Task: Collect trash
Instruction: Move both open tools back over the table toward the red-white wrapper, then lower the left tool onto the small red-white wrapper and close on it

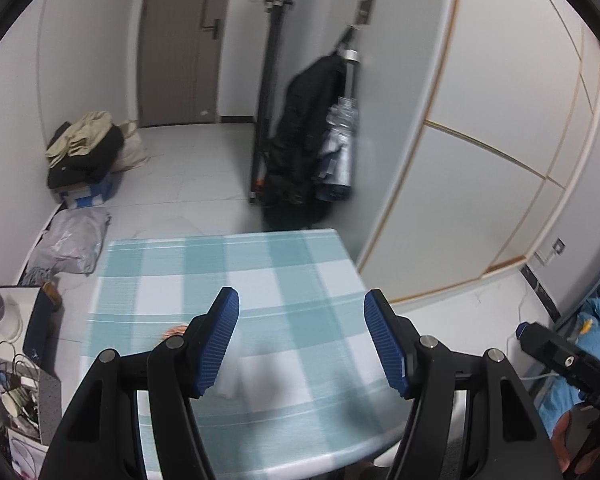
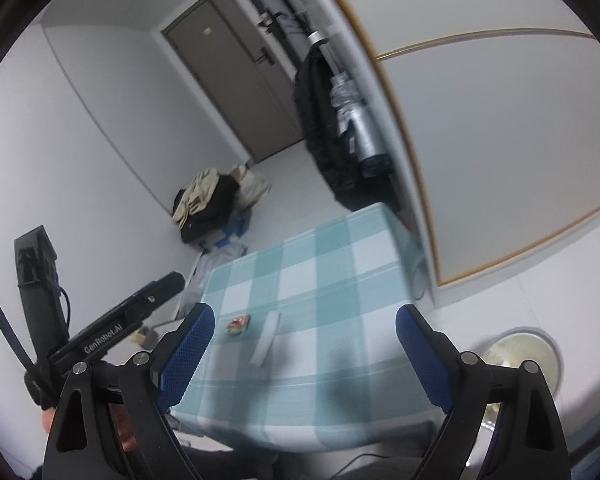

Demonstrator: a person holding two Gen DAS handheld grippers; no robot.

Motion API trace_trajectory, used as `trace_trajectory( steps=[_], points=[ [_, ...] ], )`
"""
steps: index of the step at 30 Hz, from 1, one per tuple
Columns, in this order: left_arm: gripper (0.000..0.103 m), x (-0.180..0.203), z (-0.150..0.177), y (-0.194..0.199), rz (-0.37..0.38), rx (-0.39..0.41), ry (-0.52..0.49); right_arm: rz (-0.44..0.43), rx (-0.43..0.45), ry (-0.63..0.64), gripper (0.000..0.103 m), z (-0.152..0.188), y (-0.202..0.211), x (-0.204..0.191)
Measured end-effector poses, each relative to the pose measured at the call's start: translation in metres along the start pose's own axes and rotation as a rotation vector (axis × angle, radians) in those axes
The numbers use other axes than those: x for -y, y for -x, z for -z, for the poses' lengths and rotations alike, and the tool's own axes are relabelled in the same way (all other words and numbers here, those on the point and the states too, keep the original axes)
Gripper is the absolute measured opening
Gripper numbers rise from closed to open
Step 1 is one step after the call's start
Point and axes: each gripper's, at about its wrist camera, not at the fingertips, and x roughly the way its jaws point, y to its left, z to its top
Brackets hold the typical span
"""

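A small table with a teal-and-white checked cloth [image 1: 284, 280] [image 2: 332, 264] stands below both grippers. On it lie a white paper slip [image 2: 266, 339] and a small red-orange wrapper [image 2: 238, 323]. In the left wrist view the white paper [image 1: 236, 376] sits just inside the left finger and the wrapper [image 1: 174, 332] peeks out behind it. My left gripper [image 1: 302, 346] is open and empty above the paper. My right gripper [image 2: 304, 358] is open and empty, higher up, with the trash ahead to its left.
A pile of clothes and bags [image 1: 88, 152] lies on the floor by the left wall. A black coat and umbrella [image 1: 320, 132] hang by the door. A cluttered shelf [image 1: 12, 380] stands left of the table. A round fan [image 2: 524, 364] sits on the floor at right.
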Motion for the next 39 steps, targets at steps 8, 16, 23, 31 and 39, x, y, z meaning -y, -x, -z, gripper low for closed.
trace_trajectory(
  steps=[8, 16, 23, 31, 39],
  points=[
    [0.061, -0.056, -0.001, -0.003, -0.025, 0.005, 0.062, -0.005, -0.046, 0.059, 0.093, -0.003, -0.045, -0.037],
    [0.061, -0.106, 0.002, -0.02, -0.021, -0.019, 0.129, -0.01, -0.156, 0.072, 0.093, -0.008, -0.112, -0.056],
    [0.061, -0.143, 0.003, -0.038, 0.003, -0.053, 0.189, -0.003, -0.338, 0.034, 0.093, -0.005, -0.186, -0.056],
    [0.061, -0.18, 0.009, -0.06, 0.017, -0.11, 0.285, 0.008, -0.507, 0.072, 0.077, 0.009, -0.242, -0.067],
    [0.061, -0.193, 0.013, -0.08, 0.003, -0.204, 0.314, 0.03, -0.579, 0.113, 0.059, 0.017, -0.278, -0.077]
  ],
)
